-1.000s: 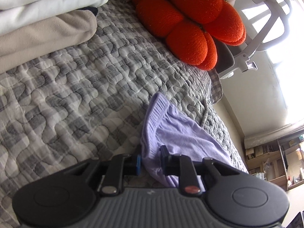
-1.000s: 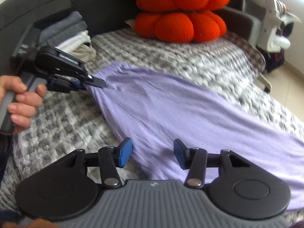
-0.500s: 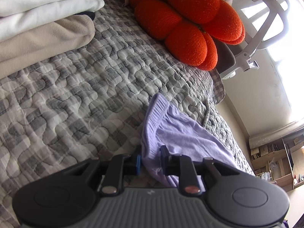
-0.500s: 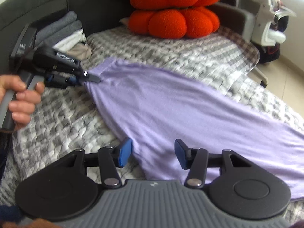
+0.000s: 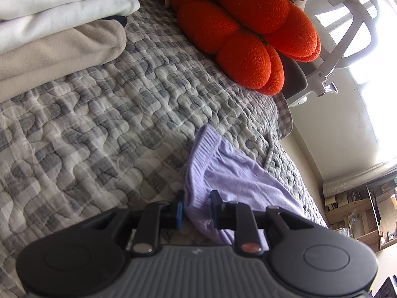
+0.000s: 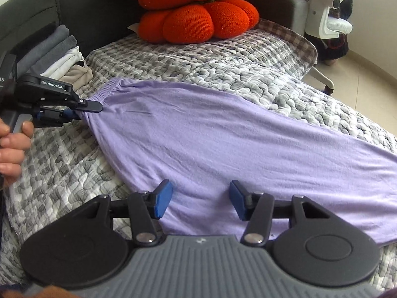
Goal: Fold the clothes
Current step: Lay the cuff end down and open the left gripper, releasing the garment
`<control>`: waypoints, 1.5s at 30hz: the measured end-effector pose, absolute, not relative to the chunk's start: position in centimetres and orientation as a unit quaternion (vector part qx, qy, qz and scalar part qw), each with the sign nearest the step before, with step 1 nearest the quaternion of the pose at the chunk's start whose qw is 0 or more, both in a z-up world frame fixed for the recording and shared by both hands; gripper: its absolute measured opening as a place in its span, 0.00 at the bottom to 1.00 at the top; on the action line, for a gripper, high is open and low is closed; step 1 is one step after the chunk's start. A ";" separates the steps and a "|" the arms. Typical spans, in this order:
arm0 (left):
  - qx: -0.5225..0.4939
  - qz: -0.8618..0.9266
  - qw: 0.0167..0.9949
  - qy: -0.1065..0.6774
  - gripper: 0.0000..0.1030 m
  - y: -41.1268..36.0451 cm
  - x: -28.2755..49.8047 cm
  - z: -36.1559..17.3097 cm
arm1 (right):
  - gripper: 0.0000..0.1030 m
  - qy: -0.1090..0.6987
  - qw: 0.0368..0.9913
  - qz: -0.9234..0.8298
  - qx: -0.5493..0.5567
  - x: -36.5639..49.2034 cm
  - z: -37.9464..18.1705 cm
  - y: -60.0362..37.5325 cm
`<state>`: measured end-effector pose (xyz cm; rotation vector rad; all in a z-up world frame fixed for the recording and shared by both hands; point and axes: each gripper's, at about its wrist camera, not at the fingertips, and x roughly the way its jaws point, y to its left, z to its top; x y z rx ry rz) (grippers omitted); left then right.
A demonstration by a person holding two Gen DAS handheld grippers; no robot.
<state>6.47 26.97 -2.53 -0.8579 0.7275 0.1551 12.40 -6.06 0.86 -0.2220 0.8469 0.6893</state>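
A lavender garment (image 6: 211, 136) lies spread across the grey checked quilt (image 6: 223, 57). Its ribbed waistband corner (image 5: 203, 149) is pinched in my left gripper (image 5: 196, 198), which is shut on the cloth. In the right wrist view the left gripper (image 6: 96, 108) holds that corner at the far left, with a person's hand (image 6: 12, 149) on its handle. My right gripper (image 6: 199, 196) hovers over the garment's near edge. Its jaws are opening, the blue pads stand apart, and neither presses on the cloth below them.
A stack of folded clothes (image 5: 62, 37) sits at the quilt's far left against the dark sofa back. An orange pumpkin-shaped cushion (image 6: 198, 12) rests at the far end. A white office chair (image 6: 330, 17) stands beyond the bed's right corner.
The right gripper's pads have spread a little wider and its view has rolled slightly. The left gripper keeps its hold on the waistband and stays where it was.
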 end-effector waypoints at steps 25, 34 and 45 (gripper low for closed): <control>-0.332 0.152 0.875 0.318 0.62 24.8 3.2 4.0 | 0.56 0.361 0.900 0.240 0.041 14.1 5.1 -16.0; -0.256 0.076 0.901 0.343 0.86 16.1 4.6 8.9 | 0.66 0.357 0.908 0.208 0.077 14.1 5.9 -19.7; -0.200 -0.007 0.929 0.310 0.99 4.2 6.6 16.2 | 1.00 0.323 0.929 0.169 0.059 12.3 6.8 -23.8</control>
